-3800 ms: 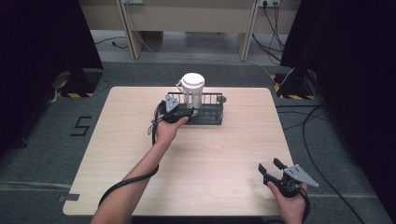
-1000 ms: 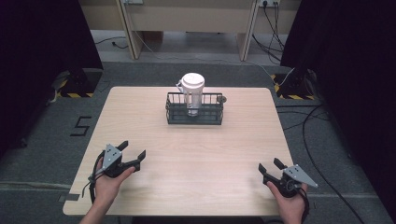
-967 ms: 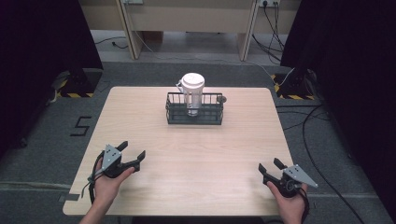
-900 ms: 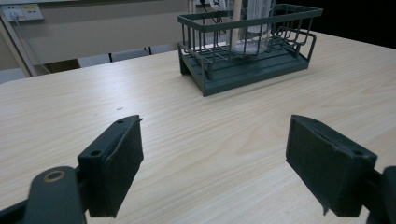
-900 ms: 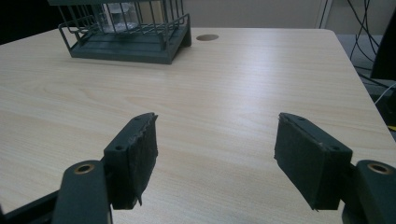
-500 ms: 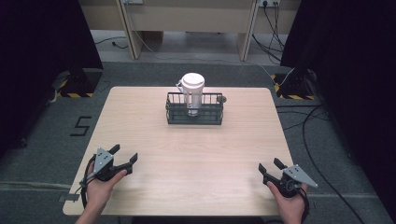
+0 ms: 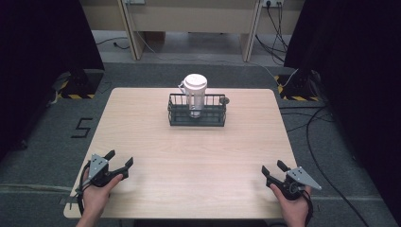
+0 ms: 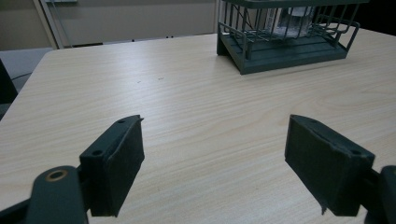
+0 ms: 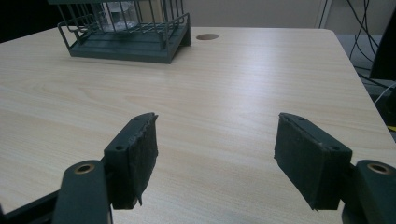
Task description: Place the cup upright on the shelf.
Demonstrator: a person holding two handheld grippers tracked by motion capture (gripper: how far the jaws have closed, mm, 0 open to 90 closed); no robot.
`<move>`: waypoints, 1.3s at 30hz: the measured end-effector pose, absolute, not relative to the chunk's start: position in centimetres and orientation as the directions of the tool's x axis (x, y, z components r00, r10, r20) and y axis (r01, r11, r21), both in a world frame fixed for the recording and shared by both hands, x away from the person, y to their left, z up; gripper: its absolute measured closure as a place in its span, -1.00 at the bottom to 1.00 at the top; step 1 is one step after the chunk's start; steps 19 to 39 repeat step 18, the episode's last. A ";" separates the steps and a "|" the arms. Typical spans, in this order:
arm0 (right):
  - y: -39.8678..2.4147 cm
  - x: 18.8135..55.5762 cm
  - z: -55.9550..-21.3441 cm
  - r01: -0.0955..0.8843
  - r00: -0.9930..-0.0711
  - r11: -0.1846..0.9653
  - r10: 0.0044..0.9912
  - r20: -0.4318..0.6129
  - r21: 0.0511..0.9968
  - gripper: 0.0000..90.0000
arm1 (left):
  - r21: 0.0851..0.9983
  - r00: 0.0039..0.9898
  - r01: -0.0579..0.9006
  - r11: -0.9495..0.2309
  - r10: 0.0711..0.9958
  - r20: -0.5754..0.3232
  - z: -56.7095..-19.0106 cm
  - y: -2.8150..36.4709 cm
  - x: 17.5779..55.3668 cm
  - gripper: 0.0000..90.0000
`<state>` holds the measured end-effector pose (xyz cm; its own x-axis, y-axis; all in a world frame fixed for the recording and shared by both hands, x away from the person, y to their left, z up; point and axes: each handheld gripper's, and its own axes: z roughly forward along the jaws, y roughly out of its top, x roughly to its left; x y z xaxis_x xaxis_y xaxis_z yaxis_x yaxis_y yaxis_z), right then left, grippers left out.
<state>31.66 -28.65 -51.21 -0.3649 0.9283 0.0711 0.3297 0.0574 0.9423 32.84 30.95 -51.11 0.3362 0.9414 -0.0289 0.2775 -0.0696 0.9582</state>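
A white lidded cup [image 7: 195, 93] stands upright inside a dark wire basket [image 7: 197, 117] at the far middle of the wooden table [image 7: 189, 151]. The basket [image 8: 286, 46] lies far ahead in the left gripper view, and the basket [image 9: 126, 42] sits far ahead to the left in the right gripper view. My left gripper [image 7: 119, 160] rests open near the table's front left corner, with nothing between its jaws. At the front right corner my right gripper [image 7: 273, 169] is open and empty too. Both are far from the basket.
A small round dark spot [image 9: 207, 36] lies on the table just right of the basket. Cables [image 7: 312, 137] run over the floor to the right. Dark curtains stand on both sides and a pale bench [image 7: 189, 19] at the back.
My left hand has pulled back from the basket to the front left corner, and over the last second it slid further left and toward the edge. The right gripper has stayed put.
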 end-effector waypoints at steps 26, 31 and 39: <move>-28.5 31.7 -51.2 0.326 -0.372 0.079 0.927 0.051 0.942 -0.32 | 0.958 0.343 0.278 -0.073 0.939 -0.028 -51.4 31.0 32.2 -0.57; -28.5 31.7 -51.2 0.326 -0.372 0.079 0.927 0.051 0.942 -0.32 | 0.958 0.343 0.278 -0.073 0.939 -0.028 -51.4 31.0 32.2 -0.57; -28.5 31.7 -51.2 0.326 -0.372 0.079 0.927 0.051 0.942 -0.32 | 0.958 0.343 0.278 -0.073 0.939 -0.028 -51.4 31.0 32.2 -0.57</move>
